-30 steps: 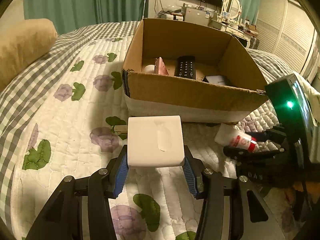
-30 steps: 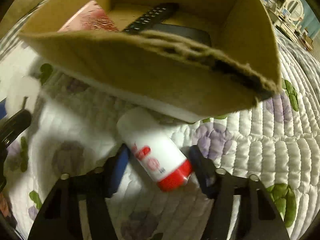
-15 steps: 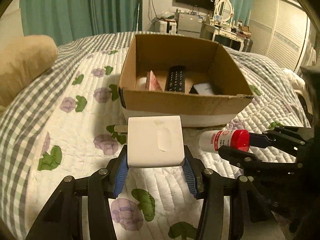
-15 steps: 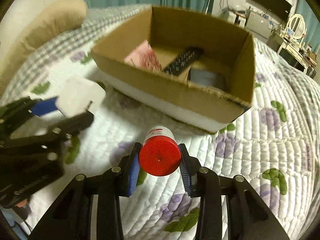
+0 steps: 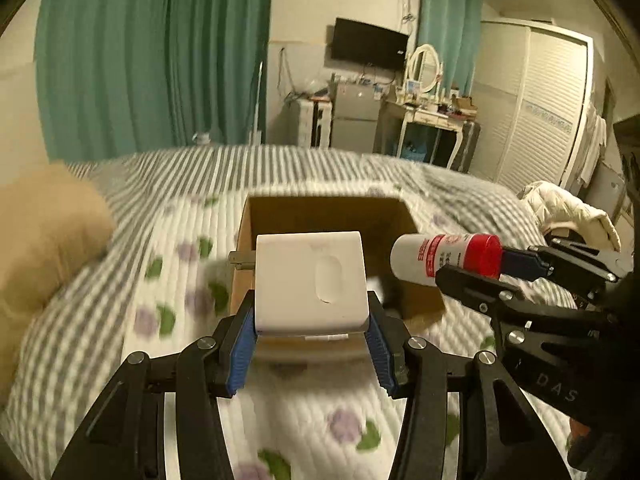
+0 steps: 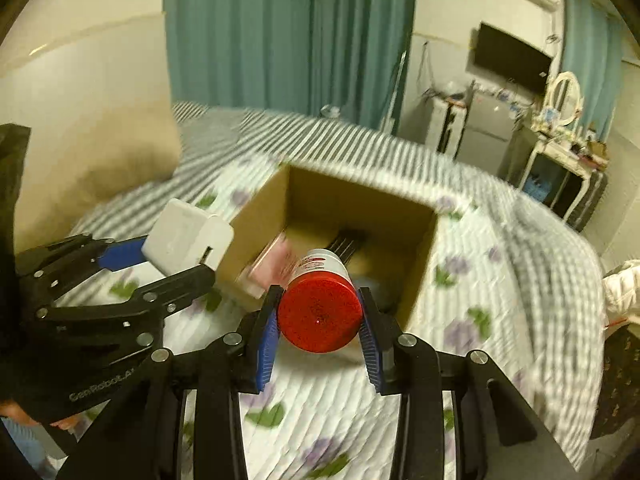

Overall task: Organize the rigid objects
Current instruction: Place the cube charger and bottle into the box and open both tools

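Observation:
My left gripper (image 5: 311, 326) is shut on a white charger block (image 5: 310, 280) with a metal plug, held in the air in front of the open cardboard box (image 5: 324, 210). My right gripper (image 6: 319, 320) is shut on a white bottle with a red cap (image 6: 320, 314), also held up, pointing at the box (image 6: 360, 196). The bottle (image 5: 444, 255) and right gripper (image 5: 516, 268) show in the left wrist view; the charger (image 6: 186, 236) and left gripper (image 6: 152, 258) show in the right wrist view. Inside the box lie a pink item (image 6: 274, 260) and a dark remote (image 6: 348, 244).
The box rests on a quilted floral bedspread (image 5: 304, 420) over a grey checked blanket (image 5: 240, 168). A tan pillow (image 5: 44, 232) lies at the left. A white jacket (image 5: 568, 208) lies at the right. Furniture, a fridge and a wall television stand beyond the bed.
The right gripper closed on the bottle and lifted it off the bed. Both grippers have risen with their objects, so the box now looks lower and farther away.

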A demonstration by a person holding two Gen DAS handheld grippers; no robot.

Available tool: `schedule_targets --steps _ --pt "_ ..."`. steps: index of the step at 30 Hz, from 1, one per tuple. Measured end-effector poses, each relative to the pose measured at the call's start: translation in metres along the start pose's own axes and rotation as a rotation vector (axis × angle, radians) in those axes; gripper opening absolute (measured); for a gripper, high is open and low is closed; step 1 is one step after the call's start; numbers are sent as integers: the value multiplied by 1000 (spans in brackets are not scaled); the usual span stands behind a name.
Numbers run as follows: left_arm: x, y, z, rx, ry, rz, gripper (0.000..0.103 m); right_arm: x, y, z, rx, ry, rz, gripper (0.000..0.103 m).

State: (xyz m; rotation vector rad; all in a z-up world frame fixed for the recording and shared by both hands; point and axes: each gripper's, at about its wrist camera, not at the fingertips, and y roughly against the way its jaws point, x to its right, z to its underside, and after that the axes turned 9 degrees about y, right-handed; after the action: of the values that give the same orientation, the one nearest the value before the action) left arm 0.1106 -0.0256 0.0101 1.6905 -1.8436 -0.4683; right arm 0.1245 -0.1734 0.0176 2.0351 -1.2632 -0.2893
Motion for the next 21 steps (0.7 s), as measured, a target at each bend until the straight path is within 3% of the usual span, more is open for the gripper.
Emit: schedule_targets --steps 7,14,17,21 --pt "8 -58 -30 -24 -33 -22 51 33 -17 -30 16 -30 48 36" --pt "1 -121 -10 -127 -37 -41 51 46 -53 -23 -29 -46 37 36" --pt "1 -131 -1 -155 -49 -12 55 48 -65 -16 -42 -51 30 36" --pt "2 -126 -7 -118 -66 -34 56 52 -76 -11 -56 -60 21 36"
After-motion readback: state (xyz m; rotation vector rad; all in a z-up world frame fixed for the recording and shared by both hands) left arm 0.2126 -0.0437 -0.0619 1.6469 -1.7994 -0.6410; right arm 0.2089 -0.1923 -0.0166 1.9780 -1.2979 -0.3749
